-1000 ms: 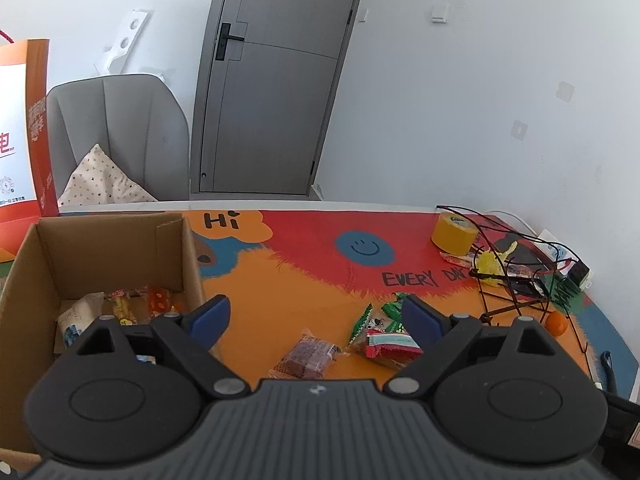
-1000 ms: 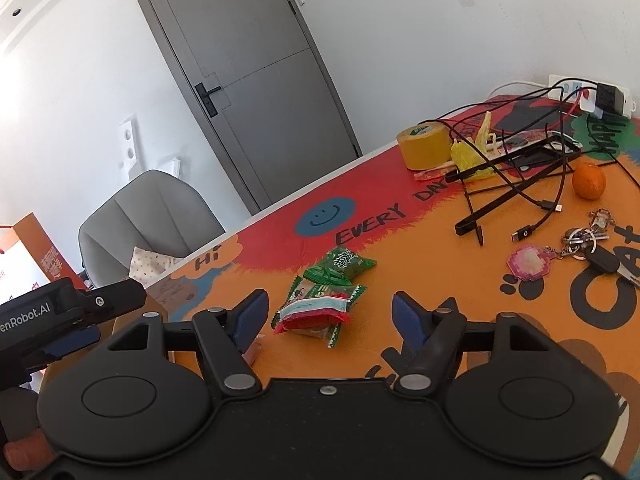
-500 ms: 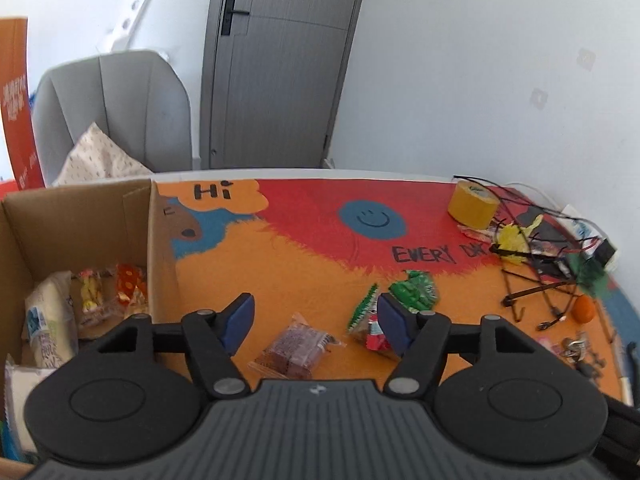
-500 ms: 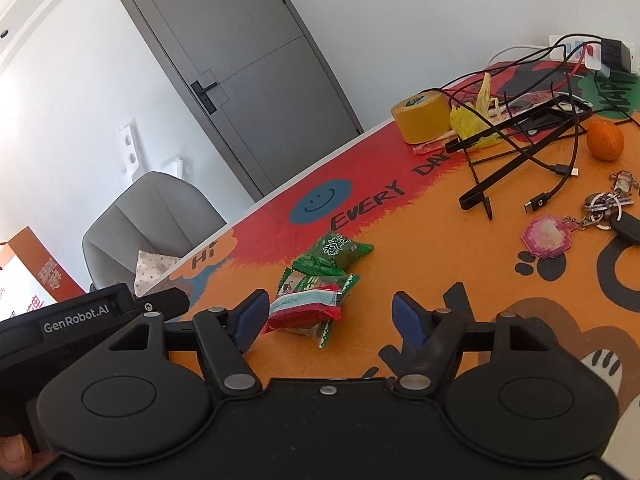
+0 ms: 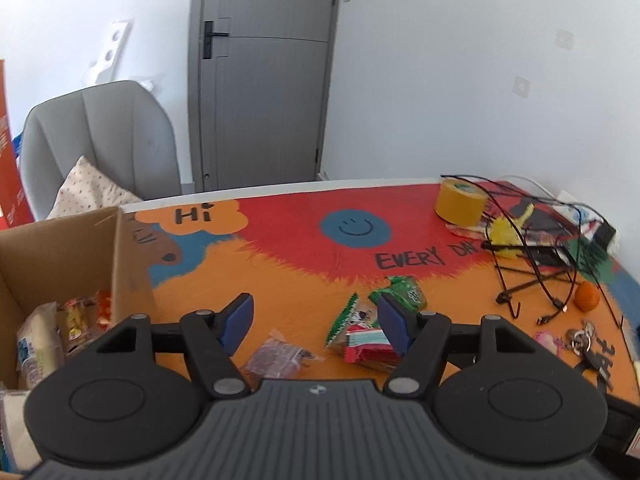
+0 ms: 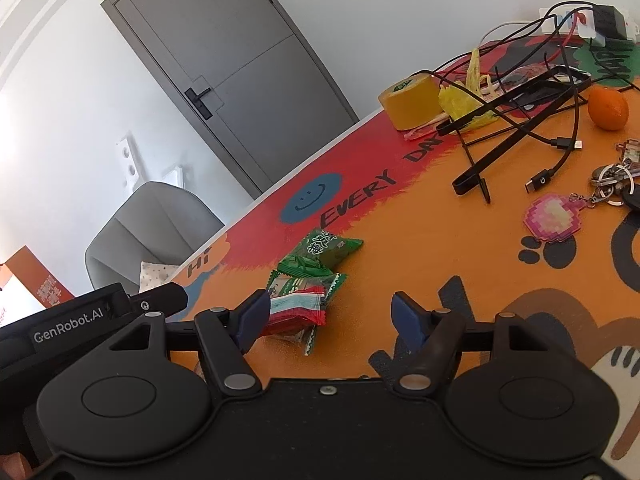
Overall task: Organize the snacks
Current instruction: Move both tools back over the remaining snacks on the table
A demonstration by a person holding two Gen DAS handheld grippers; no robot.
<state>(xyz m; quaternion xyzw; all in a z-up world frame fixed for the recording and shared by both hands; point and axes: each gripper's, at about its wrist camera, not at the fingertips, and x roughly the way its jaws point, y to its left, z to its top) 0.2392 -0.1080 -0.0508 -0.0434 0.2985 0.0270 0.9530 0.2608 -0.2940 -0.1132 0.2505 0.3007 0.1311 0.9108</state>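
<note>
A cardboard box [image 5: 120,256] with several snacks inside stands at the table's left. Loose snacks lie on the orange mat: a brown clear-wrapped snack [image 5: 276,358], a red-and-blue packet [image 5: 366,346] [image 6: 296,310] on green-edged packets, and a green packet [image 5: 402,290] [image 6: 324,246]. My left gripper [image 5: 316,320] is open and empty, above the mat between the brown snack and the red packet. My right gripper [image 6: 330,316] is open and empty, its left finger close to the red packet.
A yellow tape roll [image 5: 460,202], black cables and a stand [image 6: 516,120], an orange fruit [image 6: 608,108], keys with a pink charm [image 6: 556,216] and a power strip [image 6: 588,20] crowd the right side. A grey chair [image 5: 100,140] stands behind the table.
My left gripper has swung right, away from the box, toward the loose snacks. My right gripper has moved closer to the red packet. Both stay open.
</note>
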